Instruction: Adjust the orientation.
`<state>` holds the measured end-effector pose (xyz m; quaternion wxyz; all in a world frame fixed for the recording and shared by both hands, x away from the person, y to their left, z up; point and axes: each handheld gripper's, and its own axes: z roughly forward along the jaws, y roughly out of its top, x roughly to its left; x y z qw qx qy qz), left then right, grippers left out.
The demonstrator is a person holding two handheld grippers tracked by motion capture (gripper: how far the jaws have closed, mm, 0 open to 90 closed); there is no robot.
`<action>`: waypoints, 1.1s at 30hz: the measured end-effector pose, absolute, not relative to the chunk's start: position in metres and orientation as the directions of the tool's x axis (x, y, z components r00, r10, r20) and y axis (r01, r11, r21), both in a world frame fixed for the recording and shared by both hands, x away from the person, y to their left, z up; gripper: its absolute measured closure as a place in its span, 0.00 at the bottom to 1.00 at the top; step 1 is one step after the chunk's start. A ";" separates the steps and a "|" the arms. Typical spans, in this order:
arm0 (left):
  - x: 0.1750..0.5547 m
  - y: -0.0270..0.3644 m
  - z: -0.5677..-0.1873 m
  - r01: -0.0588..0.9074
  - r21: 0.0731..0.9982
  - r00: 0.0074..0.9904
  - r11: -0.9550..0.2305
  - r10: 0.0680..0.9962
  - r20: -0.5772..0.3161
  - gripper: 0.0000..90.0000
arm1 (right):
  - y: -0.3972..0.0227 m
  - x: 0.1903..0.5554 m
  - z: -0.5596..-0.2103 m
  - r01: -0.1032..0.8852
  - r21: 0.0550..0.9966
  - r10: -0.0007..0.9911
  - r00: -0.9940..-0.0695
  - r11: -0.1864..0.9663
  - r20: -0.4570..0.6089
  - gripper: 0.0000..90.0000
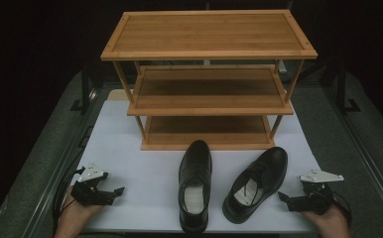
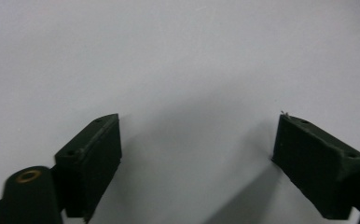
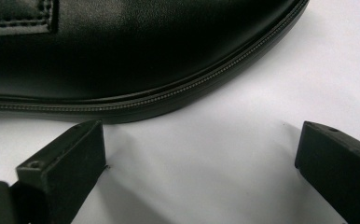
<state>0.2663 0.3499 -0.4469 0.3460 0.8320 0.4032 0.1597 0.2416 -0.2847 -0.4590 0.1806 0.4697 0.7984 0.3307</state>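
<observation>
**Both grippers spread, shoes untouched**

Left gripper [image 1: 111, 192] lies low at the white tabletop's [image 1: 130, 148] near-left corner, jaws apart around nothing. Right gripper [image 1: 285, 198], at the near-right corner, points at the right shoe [image 1: 257, 183], jaws released. Left shoe [image 1: 195, 184] sits mid-front, before the rack [image 1: 209, 79].

Black tongs [image 1: 121, 190] with grey three-cornered plates and trailing black cables

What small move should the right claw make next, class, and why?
Probably ease the right claw forward onto the right shoe. Its jaws stand open and empty just beside that shoe's welt, and the wooden shoe rack behind the pair has bare shelves, so gripping the nearer shoe looks like the next step.
</observation>
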 end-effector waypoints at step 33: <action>0.265 0.346 -0.451 0.548 0.692 0.634 -0.470 0.773 0.023 0.00 | -0.292 0.241 -0.434 0.595 0.747 0.853 -0.517 0.296 0.074 0.95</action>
